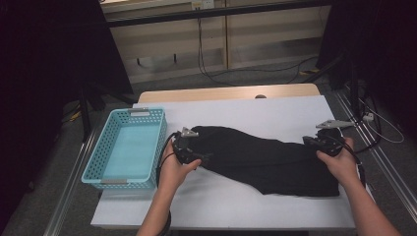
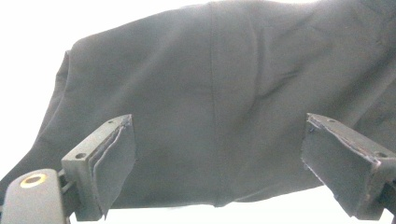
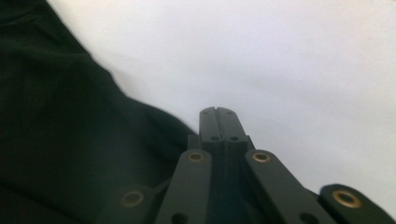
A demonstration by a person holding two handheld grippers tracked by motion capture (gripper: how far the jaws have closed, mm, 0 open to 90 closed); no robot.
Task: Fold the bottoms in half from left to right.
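Black cloth, a garment (image 1: 265, 160) of some kind, lies spread across the middle of the white tabletop (image 1: 221, 199) in the high view, running from centre-left down toward the lower right of the frame. The left claw (image 1: 186, 147) sits at the cloth's left end and the right claw (image 1: 322, 143) at its right end, a hand behind each, which looks to me like a set-up for folding or lifting the piece from both ends at once. A turquoise basket (image 1: 127, 146) stands empty at the left of the frame, just beside the left claw, probably where the cloth is meant to go. Beyond the tabletop I see a pale wall with cables hanging down it and dark curtains at both sides.

From the left gripper view, the left claw (image 2: 217, 161) stands wide open, its two padded jaws well apart over the dark fabric (image 2: 224, 93), gripping nothing, with overexposed white surface showing at the top left and along the bottom edge.

From the right gripper view, the right claw (image 3: 217, 112) is pressed fully together at centre frame; whether a fold of cloth is pinched between the jaws I cannot tell. The garment (image 3: 60, 140) fills the left side, bare white tabletop (image 3: 303, 70) the right
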